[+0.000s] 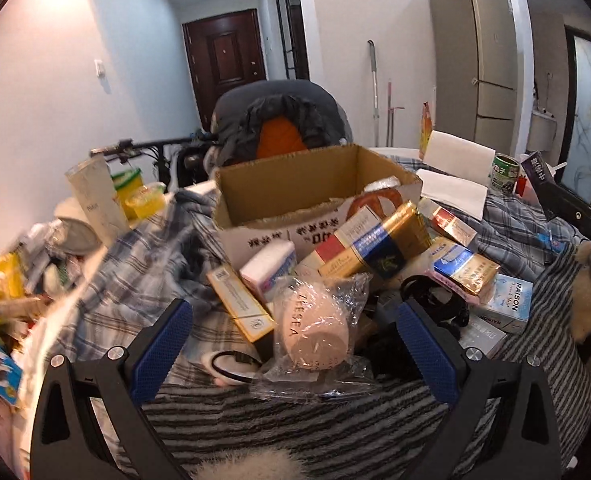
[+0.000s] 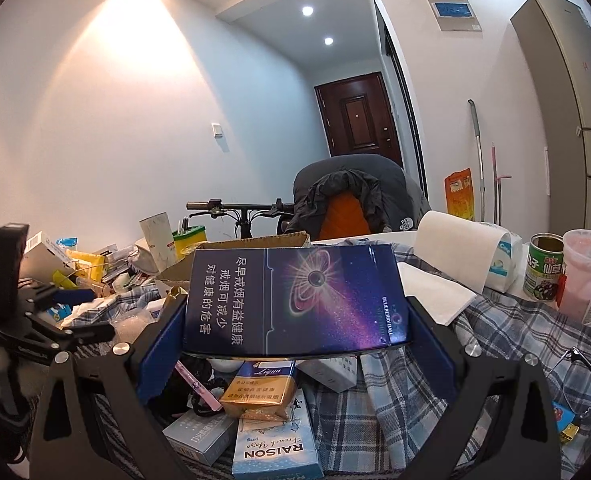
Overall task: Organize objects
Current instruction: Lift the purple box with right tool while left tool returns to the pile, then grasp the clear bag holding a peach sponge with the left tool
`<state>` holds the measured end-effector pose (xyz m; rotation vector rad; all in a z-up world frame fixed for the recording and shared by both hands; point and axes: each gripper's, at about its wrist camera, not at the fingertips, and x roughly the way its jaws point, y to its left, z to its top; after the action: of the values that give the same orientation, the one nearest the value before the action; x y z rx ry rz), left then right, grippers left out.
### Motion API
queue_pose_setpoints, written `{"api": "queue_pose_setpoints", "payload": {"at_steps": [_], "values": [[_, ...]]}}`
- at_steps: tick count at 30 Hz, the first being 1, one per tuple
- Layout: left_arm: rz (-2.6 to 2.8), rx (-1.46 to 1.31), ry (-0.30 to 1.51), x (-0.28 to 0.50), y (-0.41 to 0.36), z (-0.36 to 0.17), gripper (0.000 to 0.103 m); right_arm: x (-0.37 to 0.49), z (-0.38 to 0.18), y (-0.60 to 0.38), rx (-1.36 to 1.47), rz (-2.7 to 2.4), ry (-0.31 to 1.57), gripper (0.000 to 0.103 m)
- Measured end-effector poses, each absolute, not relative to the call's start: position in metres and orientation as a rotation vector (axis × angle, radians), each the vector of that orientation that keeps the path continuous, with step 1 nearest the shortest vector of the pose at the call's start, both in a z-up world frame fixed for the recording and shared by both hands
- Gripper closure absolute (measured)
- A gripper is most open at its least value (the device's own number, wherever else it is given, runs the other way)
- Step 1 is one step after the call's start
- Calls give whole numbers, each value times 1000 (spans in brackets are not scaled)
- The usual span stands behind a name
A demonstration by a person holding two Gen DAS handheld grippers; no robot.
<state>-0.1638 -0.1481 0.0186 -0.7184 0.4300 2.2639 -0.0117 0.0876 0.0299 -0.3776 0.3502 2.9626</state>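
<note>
My left gripper (image 1: 295,336) is open, its blue pads (image 1: 163,340) wide apart above a striped cloth. Between them lies a pink round item in a clear plastic bag (image 1: 315,328), touching neither pad. Behind it is a heap of cigarette cartons (image 1: 379,248) leaning against an open cardboard box (image 1: 295,192). My right gripper (image 2: 295,332) is shut on a dark blue-purple carton (image 2: 295,296), held flat above more cartons (image 2: 273,432). The same carton (image 1: 532,168) and right gripper (image 1: 545,188) show at the left wrist view's right edge. The left gripper (image 2: 83,312) appears at the right wrist view's left.
Plaid cloth (image 2: 495,320) covers the table. A paper towel roll (image 2: 463,248), a green can (image 2: 543,264) and a pink cup (image 2: 587,276) stand at the right. Loose packets and a white tumbler (image 1: 95,200) crowd the left. A chair with a grey jacket (image 1: 279,120) stands behind the box.
</note>
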Motion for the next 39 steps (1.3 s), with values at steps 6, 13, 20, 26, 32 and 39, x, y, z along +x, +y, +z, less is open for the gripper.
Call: {"api": "queue_pose_setpoints", "payload": {"at_steps": [6, 13, 20, 26, 32, 39], "values": [[2239, -716, 479, -164, -135, 0, 1, -16, 29, 87, -410, 2956, 346, 3], [2232, -746, 453, -168, -133, -9, 42, -18, 27, 88, -435, 2953, 350, 3], [2288, -745, 353, -176, -150, -10, 50, -22, 25, 88, -462, 2950, 348, 3], [2322, -688, 297, -171, -160, -2, 50, -26, 25, 83, -492, 2939, 314, 3], [2341, -612, 288, -161, -166, 5, 50, -32, 24, 76, -539, 2922, 254, 3], [2344, -583, 255, -159, -171, 8, 50, -31, 27, 76, -535, 2928, 253, 3]]}}
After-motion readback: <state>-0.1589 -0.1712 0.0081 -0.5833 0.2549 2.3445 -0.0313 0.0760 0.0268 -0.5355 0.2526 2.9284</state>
